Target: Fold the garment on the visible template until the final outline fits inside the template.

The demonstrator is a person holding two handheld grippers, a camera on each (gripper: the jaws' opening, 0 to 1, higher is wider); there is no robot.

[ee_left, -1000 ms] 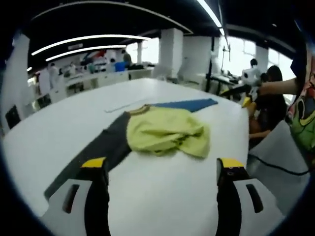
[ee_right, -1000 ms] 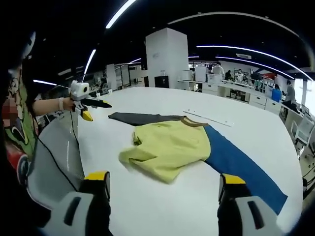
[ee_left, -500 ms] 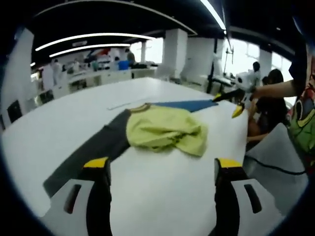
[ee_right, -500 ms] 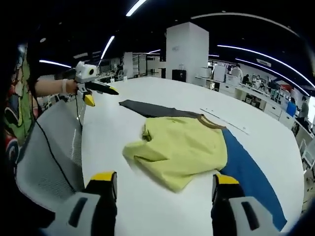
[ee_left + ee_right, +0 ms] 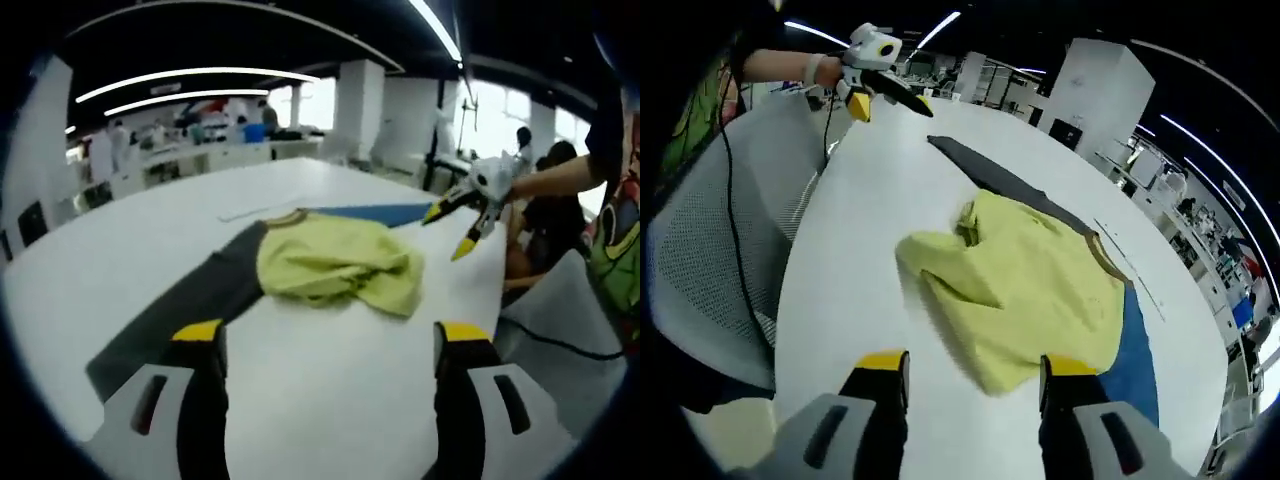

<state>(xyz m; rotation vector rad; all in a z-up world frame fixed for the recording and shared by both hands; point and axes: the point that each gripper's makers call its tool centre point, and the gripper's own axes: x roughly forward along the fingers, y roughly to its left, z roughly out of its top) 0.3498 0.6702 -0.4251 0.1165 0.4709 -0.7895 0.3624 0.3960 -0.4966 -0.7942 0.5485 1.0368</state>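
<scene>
Grippers, left (image 5: 320, 335) and right (image 5: 965, 365), both released, have closed in on the crumpled yellow T-shirt (image 5: 1025, 280) lying across my blue-and-grey template (image 5: 170, 310), so folding can begin.

We cannot see the middle of the template (image 5: 190, 300), hidden under the crumpled shirt (image 5: 335, 262); distant people (image 5: 105, 150) are too blurred to make out.

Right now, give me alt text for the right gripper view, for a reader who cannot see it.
A crumpled yellow-green garment lies on a white table, covering the middle of a template strip that runs dark grey at one end and blue at the other. The right gripper hovers just short of the garment, jaws open and empty. The left gripper hangs over the table's far edge.
</scene>
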